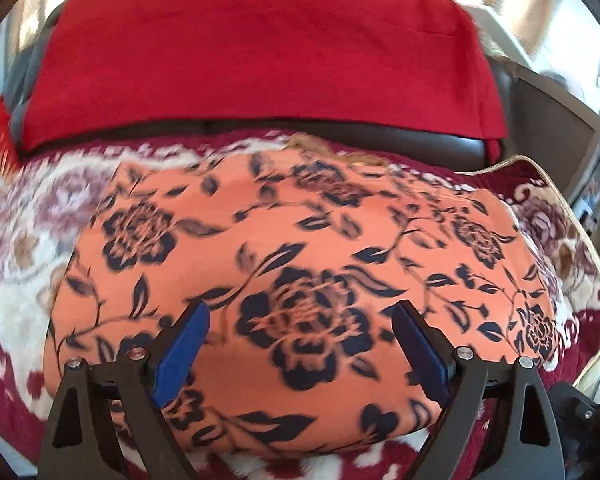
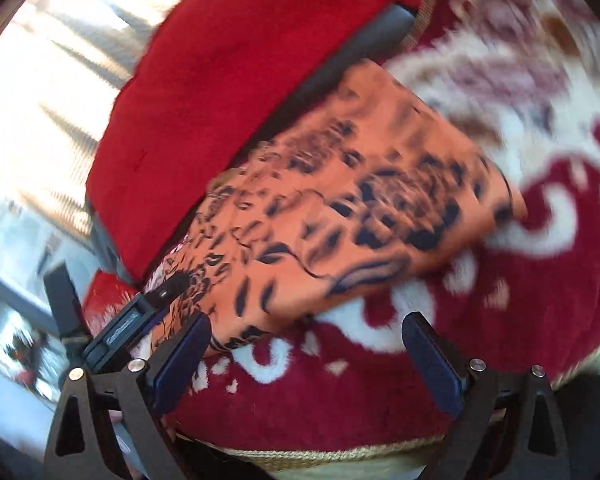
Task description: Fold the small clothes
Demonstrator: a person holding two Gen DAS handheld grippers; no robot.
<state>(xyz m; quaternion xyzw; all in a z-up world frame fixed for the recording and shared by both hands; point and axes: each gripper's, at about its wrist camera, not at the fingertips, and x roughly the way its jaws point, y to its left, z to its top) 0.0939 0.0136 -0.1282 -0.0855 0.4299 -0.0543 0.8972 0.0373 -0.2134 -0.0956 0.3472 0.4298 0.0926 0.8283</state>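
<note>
Both the left claw (image 1: 300, 320) and right claw (image 2: 306, 332) gape wide, released, over the orange floral cloth (image 1: 292, 240).

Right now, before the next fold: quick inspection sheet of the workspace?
Surface: plush maroon-and-white floral blanket on a dark seat.
Job's things: orange floral garment lying folded and flat on the blanket.
Clutter: red cloth draped behind the garment.
Grippers: left hand-held gripper open above the garment, nothing between its jaws; right hand-held gripper open over the blanket beside the garment's edge.
Cables: nothing seen.
Surroundings: bright, blurred room; details not readable.
</note>
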